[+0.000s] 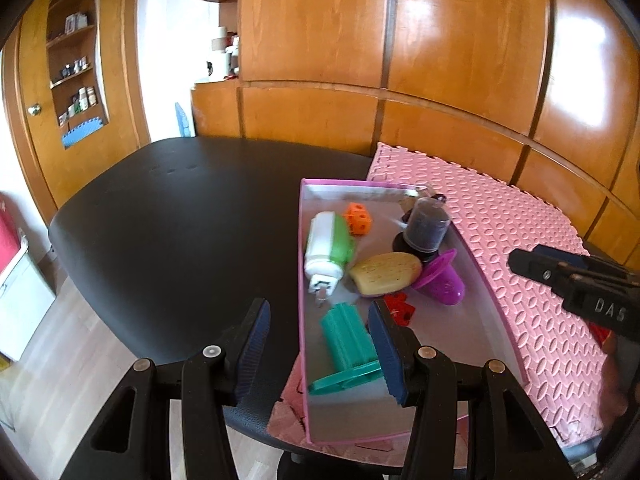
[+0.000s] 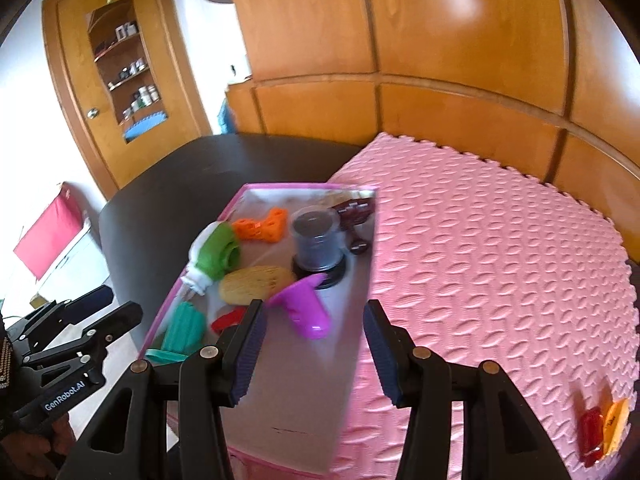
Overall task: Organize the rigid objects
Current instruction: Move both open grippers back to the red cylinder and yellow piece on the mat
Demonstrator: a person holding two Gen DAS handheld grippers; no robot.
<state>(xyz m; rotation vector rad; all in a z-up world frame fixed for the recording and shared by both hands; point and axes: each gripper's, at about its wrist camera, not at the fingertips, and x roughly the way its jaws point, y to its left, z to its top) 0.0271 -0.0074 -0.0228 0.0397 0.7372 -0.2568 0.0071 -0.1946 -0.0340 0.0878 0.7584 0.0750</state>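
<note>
A shallow pink box [image 1: 303, 280] lies on the black table, half over a pink foam mat [image 1: 520, 240]. In it are a white-and-green bottle [image 1: 328, 248], an orange lattice piece [image 1: 358, 219], a dark lidded jar [image 1: 424, 226], a tan oval [image 1: 386, 272], a purple cone [image 1: 442, 280], a red piece [image 1: 400, 308] and a teal ribbed piece [image 1: 348, 340]. My left gripper [image 1: 318, 304] hovers open over the box's near left wall, holding nothing. My right gripper [image 2: 314, 304] hovers open above the box's near end, just short of the purple cone [image 2: 304, 312], also holding nothing.
The black table [image 1: 180, 220] stretches left of the box. Wooden wall panels [image 1: 440, 60] close the far side. A small red thing [image 2: 592, 432] and an orange one [image 2: 614, 420] lie on the mat's near right corner. Each gripper shows at the edge of the other's view.
</note>
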